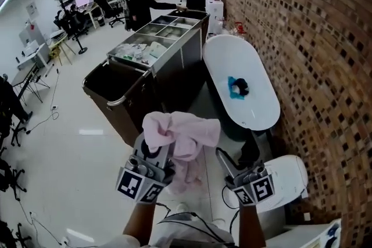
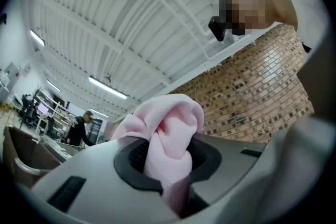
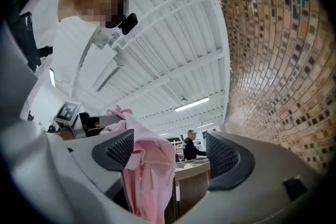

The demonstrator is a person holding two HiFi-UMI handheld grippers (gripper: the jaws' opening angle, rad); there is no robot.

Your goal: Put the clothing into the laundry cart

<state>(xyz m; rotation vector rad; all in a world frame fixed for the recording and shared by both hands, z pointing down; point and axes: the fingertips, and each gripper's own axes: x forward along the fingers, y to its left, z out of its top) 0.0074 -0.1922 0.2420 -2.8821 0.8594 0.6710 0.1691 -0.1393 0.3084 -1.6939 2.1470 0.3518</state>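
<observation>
Right now the left hand-held gripper [image 2: 168, 157] is pinching the soft pale-pink cloth garment [image 1: 183, 137], which is up in the air close to the person's body. It is a crumpled bundle, bunched over the jaws with limp folds drooping. The right hand-held gripper [image 3: 170, 153] stands spread and grips nothing, pink folds hanging by its left pad. The dark brown laundry cart [image 1: 103, 97] waits farther off, to the left. Best play, I'd say: carry the bundle well over the open bin, keep the trailing folds clear of the rim, then let go.
</observation>
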